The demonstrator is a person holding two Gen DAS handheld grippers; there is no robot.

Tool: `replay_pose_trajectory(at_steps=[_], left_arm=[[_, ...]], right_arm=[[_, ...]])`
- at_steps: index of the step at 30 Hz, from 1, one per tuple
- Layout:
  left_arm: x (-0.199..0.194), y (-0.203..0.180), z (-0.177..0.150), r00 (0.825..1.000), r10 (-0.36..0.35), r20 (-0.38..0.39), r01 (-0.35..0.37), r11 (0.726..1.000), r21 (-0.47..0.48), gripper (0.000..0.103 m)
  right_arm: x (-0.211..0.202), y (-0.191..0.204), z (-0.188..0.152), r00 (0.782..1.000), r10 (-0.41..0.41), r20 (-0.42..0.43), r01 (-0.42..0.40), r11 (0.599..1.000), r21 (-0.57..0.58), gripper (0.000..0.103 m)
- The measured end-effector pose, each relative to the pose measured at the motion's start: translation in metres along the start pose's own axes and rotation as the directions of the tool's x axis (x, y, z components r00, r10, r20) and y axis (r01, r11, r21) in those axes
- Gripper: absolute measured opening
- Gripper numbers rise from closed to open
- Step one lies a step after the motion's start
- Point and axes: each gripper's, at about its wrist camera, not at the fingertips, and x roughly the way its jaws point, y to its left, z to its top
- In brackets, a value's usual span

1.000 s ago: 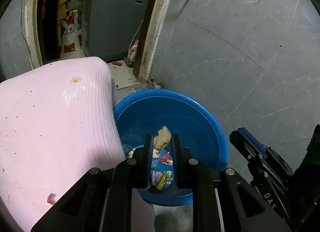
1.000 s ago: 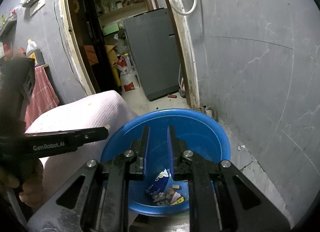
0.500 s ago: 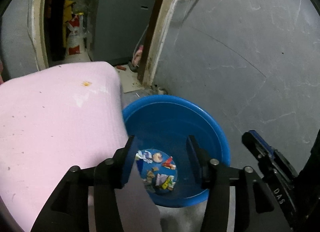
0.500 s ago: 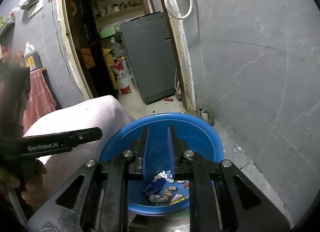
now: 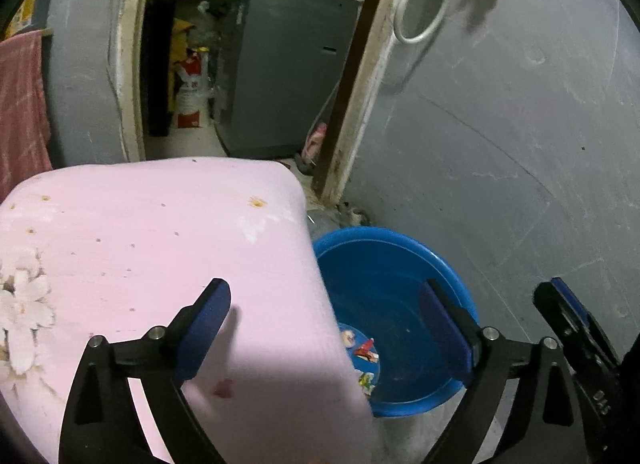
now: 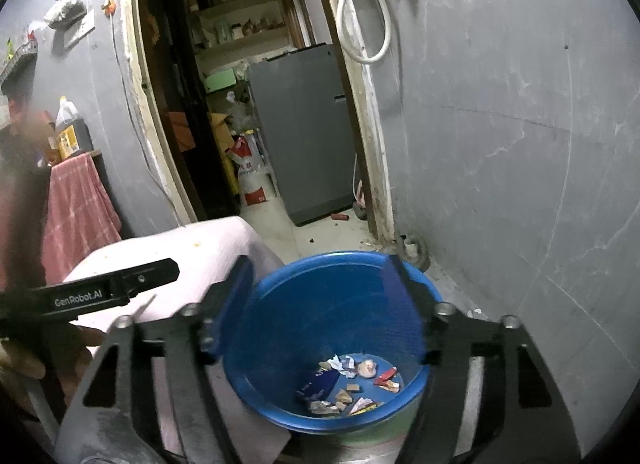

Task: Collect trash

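In the left wrist view, the left gripper (image 5: 324,328) is opening, with nothing between its fingers, above the pink cloth (image 5: 160,256).

In the right wrist view, the right gripper (image 6: 322,308) is opening too, empty, over the blue basin (image 6: 280,288). The trash (image 6: 352,384) is lying at its bottom: light, soft scraps, probably best pinched at an edge.

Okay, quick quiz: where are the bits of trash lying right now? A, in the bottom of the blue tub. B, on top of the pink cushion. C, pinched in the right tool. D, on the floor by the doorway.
A: the wrappers and scraps lie in the bottom of the blue tub, and nothing sits between the right tool's opening jaws.
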Motion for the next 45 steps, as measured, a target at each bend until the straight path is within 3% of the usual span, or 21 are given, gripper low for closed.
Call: replay_pose_trajectory(at_steps=[7,12,45], left_arm=[[-0.022,0.003,0.003,0.999,0.015,0.046,-0.016,1.000,0.014,0.093],[-0.041,0.006,0.000,0.996,0.010,0.088,-0.011,1.000,0.018,0.095],[-0.187,0.013,-0.070,0.940,0.072,0.335,-0.082,0.996,0.018,0.101]], right_arm=[[-0.018,0.011,0.005,1.000,0.010,0.028,-0.010,1.000,-0.008,0.097],[-0.032,0.017,0.006,0.999,0.005,0.046,-0.004,1.000,-0.005,0.103],[-0.131,0.077,-0.020,0.989,-0.048,0.143,0.052,0.998,-0.024,0.103]])
